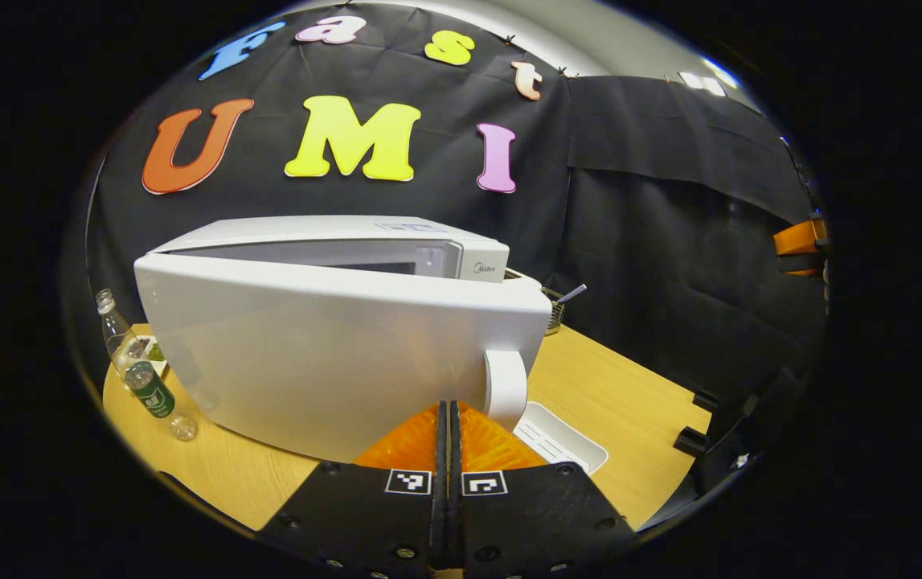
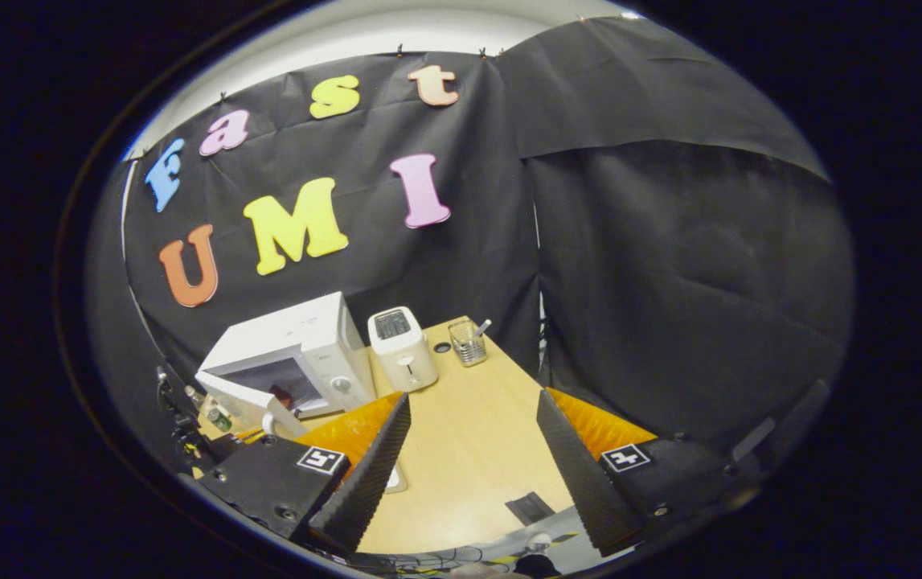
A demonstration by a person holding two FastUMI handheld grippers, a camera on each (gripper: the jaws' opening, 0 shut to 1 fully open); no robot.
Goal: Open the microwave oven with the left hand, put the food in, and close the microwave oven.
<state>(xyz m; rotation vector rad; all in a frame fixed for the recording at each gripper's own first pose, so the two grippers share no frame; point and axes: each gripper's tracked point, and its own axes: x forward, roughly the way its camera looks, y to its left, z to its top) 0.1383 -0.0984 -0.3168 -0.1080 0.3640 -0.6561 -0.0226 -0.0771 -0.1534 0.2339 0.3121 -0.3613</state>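
A: Left gripper (image 1: 446, 434)?
B: Low centre of its view, fingers pressed together, just short of the microwave door (image 1: 332, 362).
A: Right gripper (image 2: 473, 450)?
B: Spread wide over the table (image 2: 469, 418). Farther off, left of centre, the microwave (image 2: 300, 354) stands ajar beside a toaster (image 2: 402, 347).

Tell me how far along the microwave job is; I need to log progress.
Opening looks underway: the microwave door stands ajar. The left gripper, fingers together with nothing between them, sits just short of the door by its handle. The right gripper is open and holds nothing. Loading the food and closing the door are left; something small and dark shows inside, but I cannot identify it.
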